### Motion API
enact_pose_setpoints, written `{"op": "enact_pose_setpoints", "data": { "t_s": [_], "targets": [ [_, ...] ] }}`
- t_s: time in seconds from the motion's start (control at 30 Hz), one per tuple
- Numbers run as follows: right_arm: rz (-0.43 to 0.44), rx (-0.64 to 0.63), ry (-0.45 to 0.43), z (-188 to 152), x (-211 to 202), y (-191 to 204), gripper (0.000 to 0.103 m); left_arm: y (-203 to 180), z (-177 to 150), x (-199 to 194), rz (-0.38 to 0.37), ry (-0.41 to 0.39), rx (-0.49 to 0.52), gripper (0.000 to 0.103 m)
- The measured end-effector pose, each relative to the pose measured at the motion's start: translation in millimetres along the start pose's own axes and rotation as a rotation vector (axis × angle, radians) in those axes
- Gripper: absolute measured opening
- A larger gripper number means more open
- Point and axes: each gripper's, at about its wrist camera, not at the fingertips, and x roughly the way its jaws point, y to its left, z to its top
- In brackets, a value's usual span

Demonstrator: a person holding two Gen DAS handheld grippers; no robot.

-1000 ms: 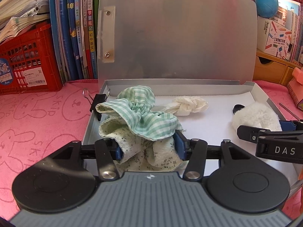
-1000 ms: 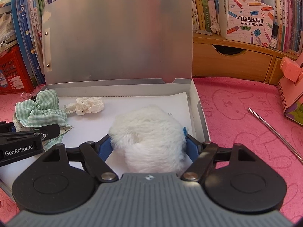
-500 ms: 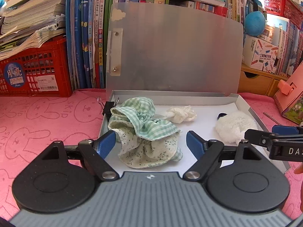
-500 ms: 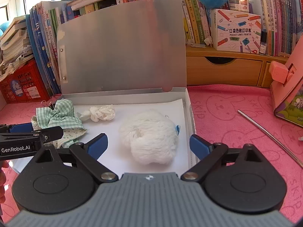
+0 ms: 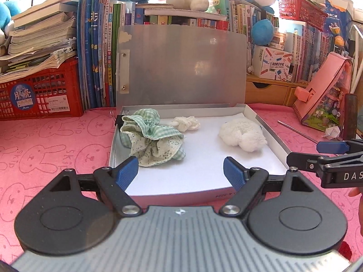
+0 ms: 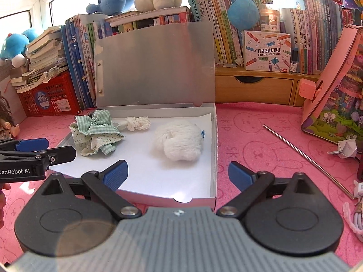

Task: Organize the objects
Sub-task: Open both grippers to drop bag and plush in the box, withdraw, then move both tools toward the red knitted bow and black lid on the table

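Above the near edge of the open box (image 5: 267, 124), the left gripper (image 5: 180, 172) hung with its jaws spread wide, gripping nothing. Beside it the right gripper (image 6: 178, 173) was likewise released and held nothing. Inside the box, at its left end, lay a green checked cloth bundle (image 5: 152, 136); a small white knotted cloth (image 5: 187, 123) sat toward the back wall, and a white fluffy toy (image 6: 179, 140) rested near the right wall. Outside the box, to its right, a thin metal rod (image 6: 306, 158) lay on the pink mat (image 6: 249, 140).
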Motion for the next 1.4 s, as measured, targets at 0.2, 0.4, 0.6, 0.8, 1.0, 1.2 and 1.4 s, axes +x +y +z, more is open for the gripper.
{"op": "enact_pose_setpoints", "data": {
  "t_s": [0.2, 0.4, 0.6, 0.8, 1.0, 1.2, 1.4],
  "targets": [
    [0.022, -0.018, -0.008, -21, -28, 3, 0.099, -6, -18, -35, -0.039, -0.018, -0.008, 0.085],
    [0.022, -0.055, -0.024, -39, -53, 8, 0.099, -11, -36, -66, -0.074, -0.025, -0.012, 0.085],
    [0.012, -0.059, -0.043, -55, -72, 9, 0.100, -15, -54, -88, -0.093, -0.035, -0.010, 0.087],
    [0.000, -0.081, -0.060, -71, -85, 12, 0.100, -20, -74, -107, -0.106, -0.049, 0.008, 0.087],
    [-0.022, -0.092, -0.065, -91, -92, 13, 0.100, -18, -92, -115, -0.122, -0.033, -0.013, 0.090],
    [-0.039, -0.100, -0.063, -105, -98, 14, 0.100, -17, -104, -123, -0.105, -0.053, -0.002, 0.090],
    [-0.060, -0.102, -0.060, -116, -104, 12, 0.100, -10, -120, -135, -0.088, -0.050, -0.026, 0.090]
  ]
}}
